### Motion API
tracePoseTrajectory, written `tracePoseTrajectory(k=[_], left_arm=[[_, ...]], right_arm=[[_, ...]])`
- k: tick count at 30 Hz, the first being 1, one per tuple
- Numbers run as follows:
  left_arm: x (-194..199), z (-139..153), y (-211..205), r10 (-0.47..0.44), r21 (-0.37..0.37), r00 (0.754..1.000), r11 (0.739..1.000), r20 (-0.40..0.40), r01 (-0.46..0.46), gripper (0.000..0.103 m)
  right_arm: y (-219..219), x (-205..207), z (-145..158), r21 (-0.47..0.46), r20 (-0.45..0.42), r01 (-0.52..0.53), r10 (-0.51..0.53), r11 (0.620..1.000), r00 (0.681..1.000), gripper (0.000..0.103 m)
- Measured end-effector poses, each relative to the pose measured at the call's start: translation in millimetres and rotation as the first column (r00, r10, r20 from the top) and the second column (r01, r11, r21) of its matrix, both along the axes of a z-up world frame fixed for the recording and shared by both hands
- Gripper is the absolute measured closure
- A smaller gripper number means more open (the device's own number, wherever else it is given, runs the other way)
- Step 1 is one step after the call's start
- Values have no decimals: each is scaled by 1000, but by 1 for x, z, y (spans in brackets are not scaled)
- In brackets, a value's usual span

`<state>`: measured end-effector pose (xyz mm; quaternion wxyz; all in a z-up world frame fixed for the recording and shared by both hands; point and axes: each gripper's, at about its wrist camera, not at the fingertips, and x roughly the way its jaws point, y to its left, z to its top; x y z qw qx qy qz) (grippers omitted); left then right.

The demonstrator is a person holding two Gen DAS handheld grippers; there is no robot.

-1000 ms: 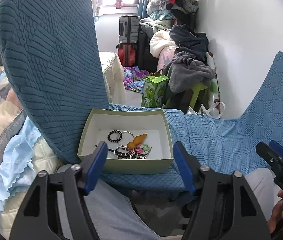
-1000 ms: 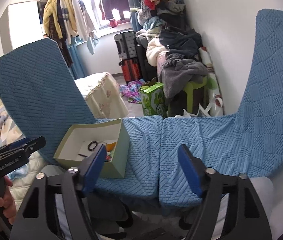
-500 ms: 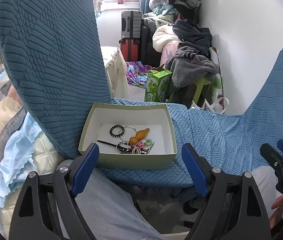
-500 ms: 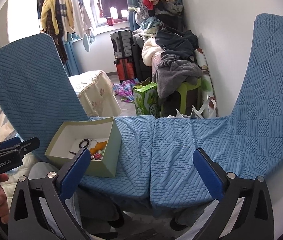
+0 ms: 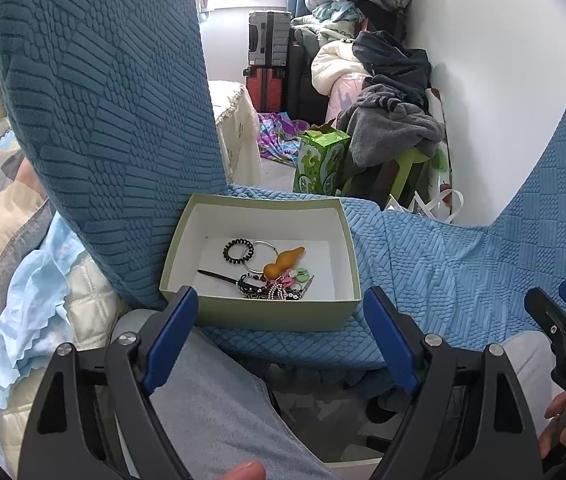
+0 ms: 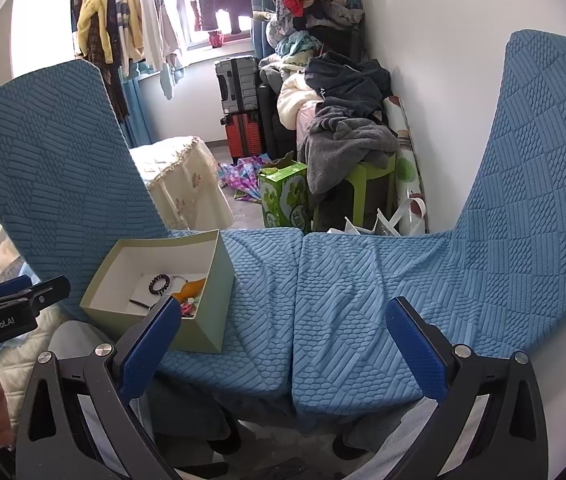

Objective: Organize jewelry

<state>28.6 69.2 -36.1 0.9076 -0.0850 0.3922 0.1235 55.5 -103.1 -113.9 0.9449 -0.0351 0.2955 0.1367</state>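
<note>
Quick count. One pale green box [image 5: 275, 314] mid-frame, holding one black bead bracelet [image 5: 238, 251], one thin silver ring [image 5: 262, 257], one orange gourd charm [image 5: 283, 261], one dark hairpin [image 5: 219, 277], plus one tangled clump of beads and charms [image 5: 273, 286], too jumbled to count. Two blue-covered chairs [image 6: 363, 300] side by side. Two stacked suitcases [image 6: 241, 104] at top centre. One green carton [image 6: 285, 196] and one green stool [image 6: 375, 184] right of centre. Two tools: left one [image 5: 279, 334], right one [image 6: 279, 344], both spread wide.
</note>
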Motion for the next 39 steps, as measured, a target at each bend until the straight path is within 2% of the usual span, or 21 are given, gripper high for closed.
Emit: tracePoseTrajectory(k=[39], left_arm=[[0,-9,1,-14,-4,999,1000,-29,14,18]], right_arm=[[-1,2,-4,-13,-14,7,-7,1000,1000,0]])
